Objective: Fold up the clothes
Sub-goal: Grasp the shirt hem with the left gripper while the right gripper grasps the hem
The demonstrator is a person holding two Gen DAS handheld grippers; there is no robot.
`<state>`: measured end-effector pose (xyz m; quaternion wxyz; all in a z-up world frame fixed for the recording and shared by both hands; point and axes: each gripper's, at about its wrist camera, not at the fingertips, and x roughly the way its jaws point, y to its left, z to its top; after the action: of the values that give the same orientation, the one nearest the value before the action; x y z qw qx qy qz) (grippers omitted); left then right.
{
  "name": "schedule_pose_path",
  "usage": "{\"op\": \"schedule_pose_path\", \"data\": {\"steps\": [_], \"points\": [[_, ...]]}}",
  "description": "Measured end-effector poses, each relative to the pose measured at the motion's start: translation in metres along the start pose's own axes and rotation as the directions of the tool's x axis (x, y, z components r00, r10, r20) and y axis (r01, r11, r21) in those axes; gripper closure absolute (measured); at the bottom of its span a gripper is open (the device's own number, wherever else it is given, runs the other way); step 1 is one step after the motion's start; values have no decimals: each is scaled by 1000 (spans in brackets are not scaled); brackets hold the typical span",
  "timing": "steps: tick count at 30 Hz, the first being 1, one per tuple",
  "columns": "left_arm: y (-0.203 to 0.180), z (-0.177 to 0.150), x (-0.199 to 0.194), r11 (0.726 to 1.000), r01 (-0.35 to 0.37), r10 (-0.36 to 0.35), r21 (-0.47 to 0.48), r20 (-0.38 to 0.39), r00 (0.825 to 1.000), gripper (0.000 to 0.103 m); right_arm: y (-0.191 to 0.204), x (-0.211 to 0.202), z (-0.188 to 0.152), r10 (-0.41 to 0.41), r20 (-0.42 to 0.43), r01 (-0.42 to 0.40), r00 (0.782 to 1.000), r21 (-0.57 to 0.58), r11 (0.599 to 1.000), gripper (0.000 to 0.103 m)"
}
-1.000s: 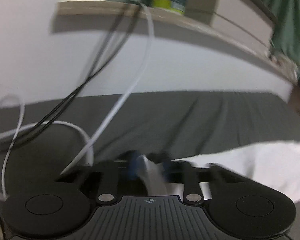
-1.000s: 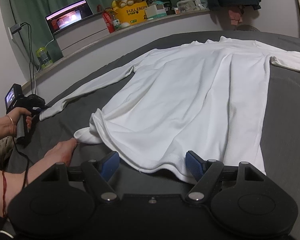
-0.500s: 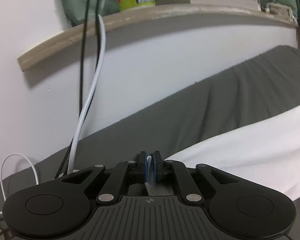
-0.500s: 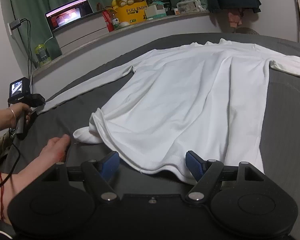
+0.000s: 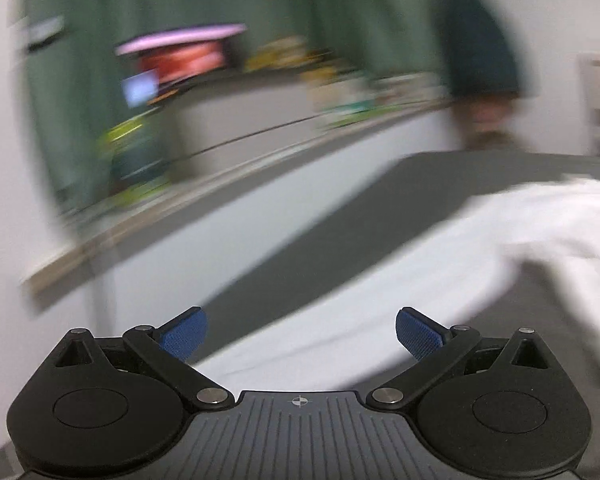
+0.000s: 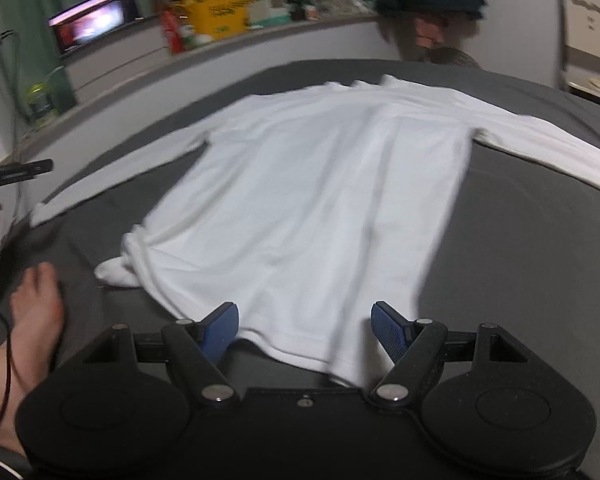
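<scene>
A white long-sleeved shirt (image 6: 320, 200) lies spread flat on the grey bed (image 6: 520, 240), both sleeves stretched outward. My right gripper (image 6: 304, 328) hovers open over the near hem, and its blue pads (image 6: 220, 328) do not press the cloth. In the blurred left wrist view, my left gripper (image 5: 300, 336) is opening wide with nothing pinched. The left sleeve (image 5: 360, 288) lies on the bed below and beyond it. In the right wrist view the left gripper (image 6: 28, 169) shows at the far left edge, just past the cuff (image 6: 44, 212).
A person's bare foot (image 6: 36, 308) rests on the bed at the left, beside a bunched corner of the hem (image 6: 116, 272). Behind the bed a shelf (image 6: 260, 36) carries a lit screen (image 6: 94, 18), a yellow box (image 6: 220, 14) and cans. Green curtains hang behind it.
My left gripper let go of the sleeve cuff, opened wide, rose and swung right. The sleeve now lies straight on the bed. My right gripper lifted slightly, still open.
</scene>
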<state>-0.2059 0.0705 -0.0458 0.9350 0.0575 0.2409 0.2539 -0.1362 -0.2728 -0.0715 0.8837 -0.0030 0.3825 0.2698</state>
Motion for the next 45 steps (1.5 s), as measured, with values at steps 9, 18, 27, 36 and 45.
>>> {"op": "schedule_pose_path", "data": {"steps": [9, 18, 27, 36, 45], "points": [[-121, 8, -29, 714, 566, -512, 412, -244, 824, 0, -27, -13, -25, -55, -106, 63, 993, 81, 995, 31], [-154, -14, -32, 646, 564, -485, 514, -293, 824, 32, -11, -5, -29, -143, -96, 133, 985, -102, 986, 49], [-158, -25, -23, 650, 579, -484, 492, -319, 815, 86, 8, 7, -34, -278, 6, 259, 961, -377, 889, 62], [-146, -22, -38, 689, 507, -475, 518, -207, 856, 96, 47, 13, -48, -285, 168, 321, 944, -675, 664, 74], [-138, -22, -40, 712, 486, -466, 507, -178, 867, 96, 18, -20, -28, -304, 106, 318, 947, -445, 837, 85]]}}
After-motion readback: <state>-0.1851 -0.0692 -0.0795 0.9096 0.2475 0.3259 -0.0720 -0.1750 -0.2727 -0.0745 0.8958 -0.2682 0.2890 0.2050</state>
